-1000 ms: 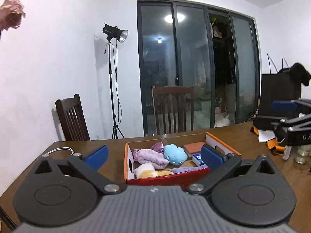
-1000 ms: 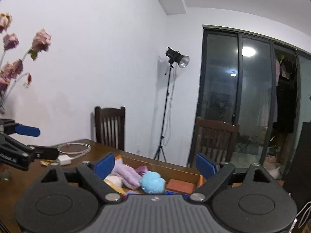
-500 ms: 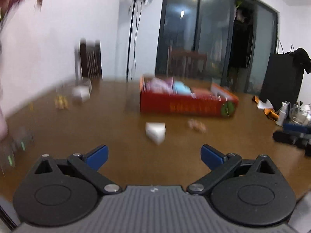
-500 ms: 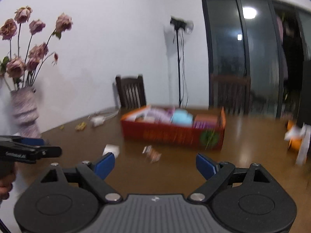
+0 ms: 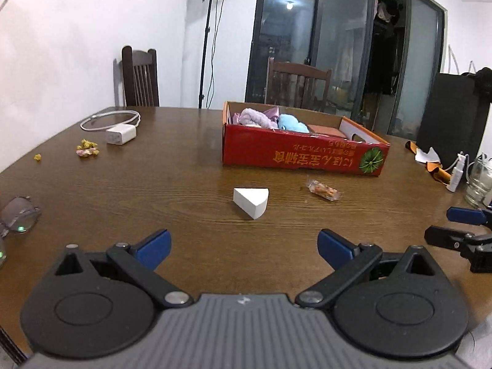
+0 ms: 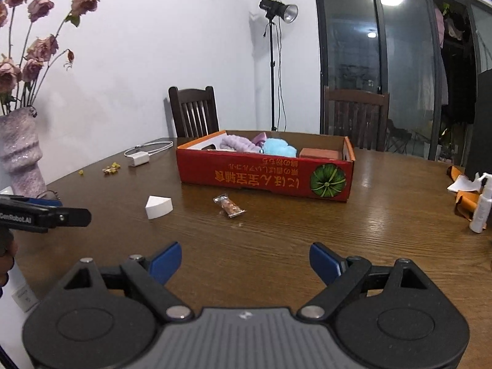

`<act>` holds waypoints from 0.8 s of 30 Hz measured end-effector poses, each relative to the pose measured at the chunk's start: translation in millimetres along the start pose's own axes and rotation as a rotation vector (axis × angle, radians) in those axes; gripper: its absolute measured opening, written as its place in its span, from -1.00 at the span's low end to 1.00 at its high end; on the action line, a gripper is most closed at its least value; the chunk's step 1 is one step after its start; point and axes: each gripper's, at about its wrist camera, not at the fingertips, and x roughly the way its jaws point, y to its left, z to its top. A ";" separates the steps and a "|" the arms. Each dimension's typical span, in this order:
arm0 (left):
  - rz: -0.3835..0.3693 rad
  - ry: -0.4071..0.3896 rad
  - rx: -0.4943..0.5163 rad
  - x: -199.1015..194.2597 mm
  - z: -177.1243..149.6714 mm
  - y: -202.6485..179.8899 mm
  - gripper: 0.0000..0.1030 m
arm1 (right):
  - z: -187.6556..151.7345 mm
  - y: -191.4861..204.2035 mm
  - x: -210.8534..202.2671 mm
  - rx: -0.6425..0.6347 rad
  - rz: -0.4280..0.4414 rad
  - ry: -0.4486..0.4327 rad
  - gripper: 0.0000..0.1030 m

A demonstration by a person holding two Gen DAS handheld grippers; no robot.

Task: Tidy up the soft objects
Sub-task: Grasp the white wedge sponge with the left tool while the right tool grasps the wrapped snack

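Surface: a brown wooden table (image 5: 184,166) is seen across the lower frame.
Centre right: a red cardboard box (image 5: 301,153) is set on it.
Centre: a white wedge (image 5: 250,201) and a wrapped snack (image 5: 324,190) lie before the box.
Upper left: a white charger (image 5: 120,135) with coiled cable.
Left: yellow crumbs (image 5: 87,148).
Left edge: glasses (image 5: 18,216).
Right edge: a glass jar (image 5: 479,183) and a white spray bottle (image 6: 482,204).
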 end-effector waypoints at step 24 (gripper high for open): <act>-0.033 0.110 -0.016 132.7 39.3 -8.1 -0.33 | 63.9 10.0 193.4 -0.043 0.104 0.210 -0.64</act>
